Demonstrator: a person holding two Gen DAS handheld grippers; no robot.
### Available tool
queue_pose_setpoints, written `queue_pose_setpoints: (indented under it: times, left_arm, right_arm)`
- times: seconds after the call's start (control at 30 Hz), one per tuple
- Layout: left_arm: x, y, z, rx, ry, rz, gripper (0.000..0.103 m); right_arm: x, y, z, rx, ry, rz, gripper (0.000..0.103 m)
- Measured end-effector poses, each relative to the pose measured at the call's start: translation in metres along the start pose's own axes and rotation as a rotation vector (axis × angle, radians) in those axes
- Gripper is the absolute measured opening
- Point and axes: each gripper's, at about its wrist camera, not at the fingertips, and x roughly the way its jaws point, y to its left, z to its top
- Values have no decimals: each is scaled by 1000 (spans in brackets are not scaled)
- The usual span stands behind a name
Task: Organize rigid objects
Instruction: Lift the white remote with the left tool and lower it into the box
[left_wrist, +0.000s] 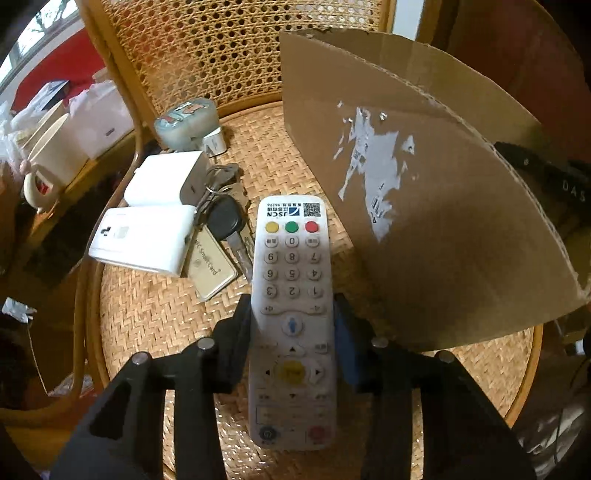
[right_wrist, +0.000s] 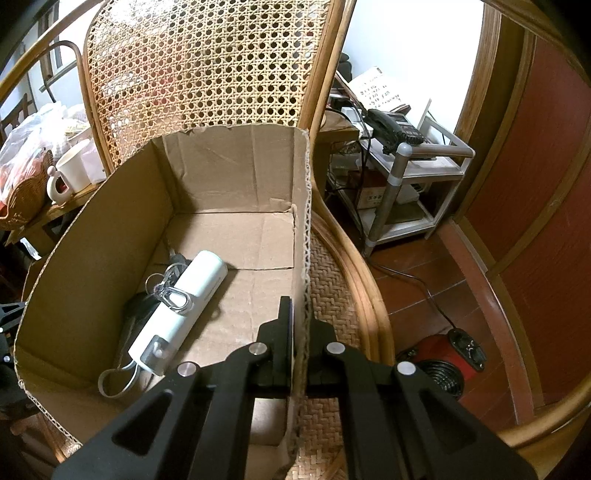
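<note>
Remote (left_wrist: 291, 317) is lying face up on the woven chair seat (left_wrist: 155, 317), its logo end pointing away from the camera, just beside the box (left_wrist: 443, 229). Left gripper (left_wrist: 293, 314) is straddling it mid-body, a black finger pressing against each long edge; it is gripping the remote.

To the remote's left, a key bunch (left_wrist: 225, 218) with a card tag (left_wrist: 212, 264) is touching its edge. Beyond the keys, two white chargers (left_wrist: 147, 236) are sitting side by side. Farther back, near the cane chair back, a pale blue case (left_wrist: 184, 120) is resting against a small white plug (left_wrist: 215, 142).

Right gripper (right_wrist: 301, 328) is clamping the box's right wall (right_wrist: 304, 258), one finger inside and one outside, shut tight on the cardboard. Inside the box, a white cylinder (right_wrist: 184, 310) is lying diagonally on the floor, with metal rings (right_wrist: 173, 291) on top of it and a dark item underneath, too hidden to identify.

Mug (right_wrist: 74, 170) is standing on a side table to the left.
</note>
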Motion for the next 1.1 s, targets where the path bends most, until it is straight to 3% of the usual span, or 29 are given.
queue_pose_setpoints:
  times: [0.1, 0.4, 1.1]
  left_arm:
    - [-6, 5, 0, -37, -9, -13, 40]
    - [-37, 16, 2, -163, -136, -51, 40]
    - [-106, -11, 31, -147, -412, -6, 40]
  right_arm:
    - [0, 0, 0, 2, 0, 1, 5]
    - [0, 0, 1, -1, 2, 0, 5]
    - [0, 0, 1, 0, 0, 0, 5]
